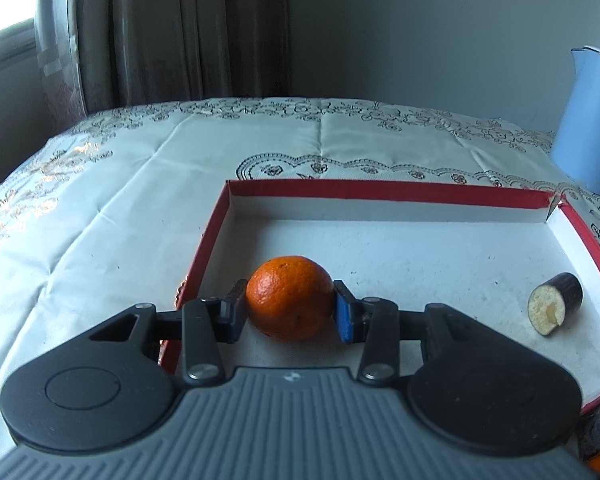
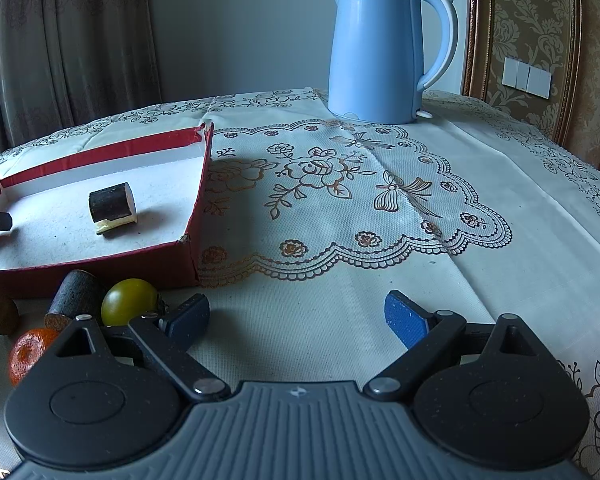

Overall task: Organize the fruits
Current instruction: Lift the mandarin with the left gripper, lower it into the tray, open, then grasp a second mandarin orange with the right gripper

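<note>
My left gripper (image 1: 290, 306) is shut on an orange mandarin (image 1: 290, 298), holding it just over the white floor of a red-walled box (image 1: 340, 191), near its left wall. A dark-skinned sugarcane piece (image 1: 554, 304) lies in the box at the right; it also shows in the right wrist view (image 2: 112, 208). My right gripper (image 2: 296, 322) is open and empty over the tablecloth, outside the box. Left of it, in front of the box wall (image 2: 92, 268), lie a yellow-green tomato (image 2: 129, 300), another sugarcane piece (image 2: 74, 296), a second mandarin (image 2: 28, 354) and a small brown fruit (image 2: 2, 314).
A light blue electric kettle (image 2: 374, 48) stands at the back of the table; it also shows in the left wrist view (image 1: 588, 120). An embroidered cream tablecloth (image 2: 340, 184) covers the table. Curtains and a wall lie behind it.
</note>
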